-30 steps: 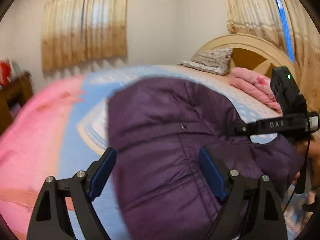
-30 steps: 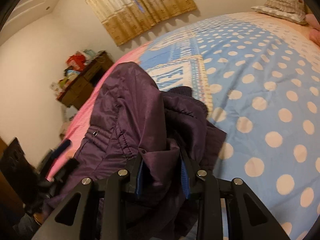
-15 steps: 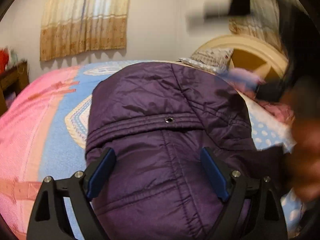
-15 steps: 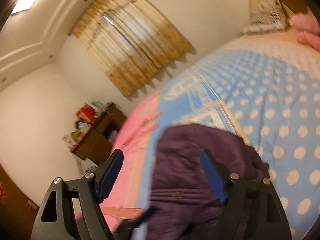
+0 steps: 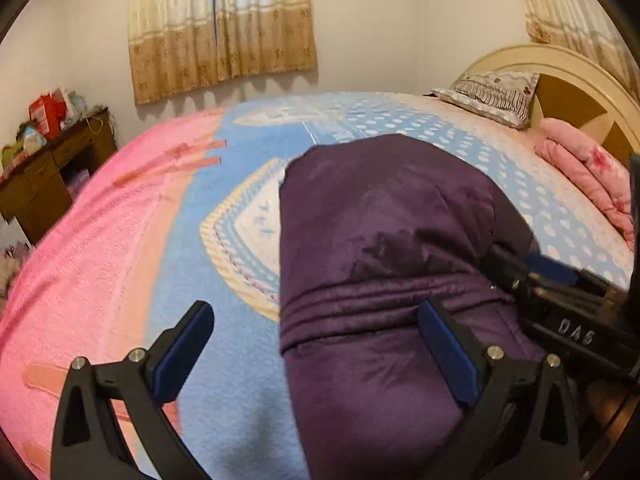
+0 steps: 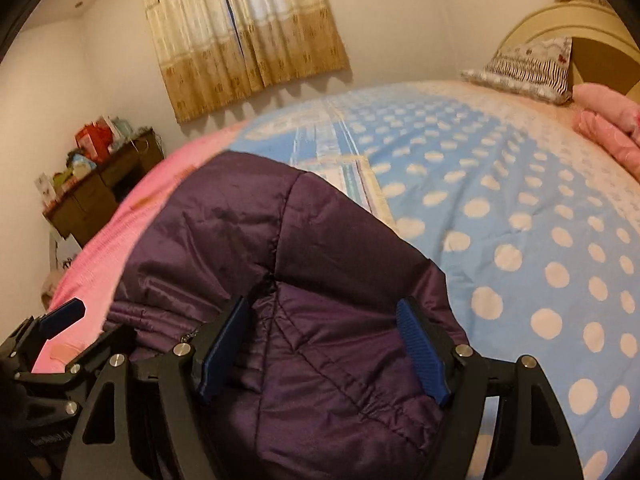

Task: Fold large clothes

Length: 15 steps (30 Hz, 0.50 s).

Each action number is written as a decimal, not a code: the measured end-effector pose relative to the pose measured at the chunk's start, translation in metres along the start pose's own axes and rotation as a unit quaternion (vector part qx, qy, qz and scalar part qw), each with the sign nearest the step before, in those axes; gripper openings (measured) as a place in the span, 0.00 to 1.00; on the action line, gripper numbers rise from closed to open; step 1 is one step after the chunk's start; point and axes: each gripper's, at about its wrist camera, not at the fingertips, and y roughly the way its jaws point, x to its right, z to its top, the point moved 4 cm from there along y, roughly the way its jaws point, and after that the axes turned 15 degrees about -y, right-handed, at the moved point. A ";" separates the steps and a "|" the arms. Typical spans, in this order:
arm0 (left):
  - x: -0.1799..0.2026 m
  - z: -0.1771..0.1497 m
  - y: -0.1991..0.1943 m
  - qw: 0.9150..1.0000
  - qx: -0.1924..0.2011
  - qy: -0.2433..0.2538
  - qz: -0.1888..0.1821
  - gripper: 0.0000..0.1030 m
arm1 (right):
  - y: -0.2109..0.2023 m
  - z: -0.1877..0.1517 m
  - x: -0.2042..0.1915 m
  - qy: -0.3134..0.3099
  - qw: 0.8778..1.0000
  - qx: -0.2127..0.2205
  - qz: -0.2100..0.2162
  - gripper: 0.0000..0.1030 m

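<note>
1. We have both tools spread and gripping nothing: the left gripper (image 5: 316,338) stands with its jaws wide apart, one blue pad over the blanket and the other over the coat, and the right gripper (image 6: 324,346) is likewise parted above the fabric.
2. The purple padded coat (image 5: 384,248) lies bunched on the bed (image 6: 520,208), at the near edge in front of us, straddling the seam between the pink and the blue dotted parts of the blanket (image 5: 100,248).
3. Our judgement is that the step in hand is to take a fresh hold for the next fold, so we should pick two matching points on the bundle's edge, one per gripper, and close on a seam or band, not on the puffed middle.
4. The ribbed band (image 5: 380,296) across the coat looks the firmest place to pinch (quilted filling tends to squash and slip out).
5. The shell is smooth and slightly glossy, stitched in diagonal quilting lines seen in the right wrist view; it humps up in a rounded mound, not lying flat.
6. The blanket beneath looks fleecy and should drag on the coat, so we would lift before we move.
7. The pillow (image 6: 528,64) and a folded pink quilt (image 5: 588,176) sit well apart, by the headboard.
</note>
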 end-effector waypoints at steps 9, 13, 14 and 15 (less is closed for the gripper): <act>-0.007 -0.017 0.012 0.997 -0.037 -0.054 -0.036 1.00 | 0.018 0.000 -0.006 -0.019 1.000 -0.011 -0.013 0.74; -0.007 -0.018 0.015 0.997 -0.036 -0.059 -0.043 1.00 | 0.020 -0.001 -0.004 -0.015 1.000 -0.008 -0.007 0.74; -0.007 -0.018 0.015 0.997 -0.036 -0.060 -0.043 1.00 | 0.021 -0.001 -0.005 -0.015 1.000 -0.010 -0.007 0.74; -0.007 -0.018 0.016 0.996 -0.037 -0.061 -0.044 1.00 | 0.022 -0.001 -0.005 -0.016 1.000 -0.011 -0.005 0.74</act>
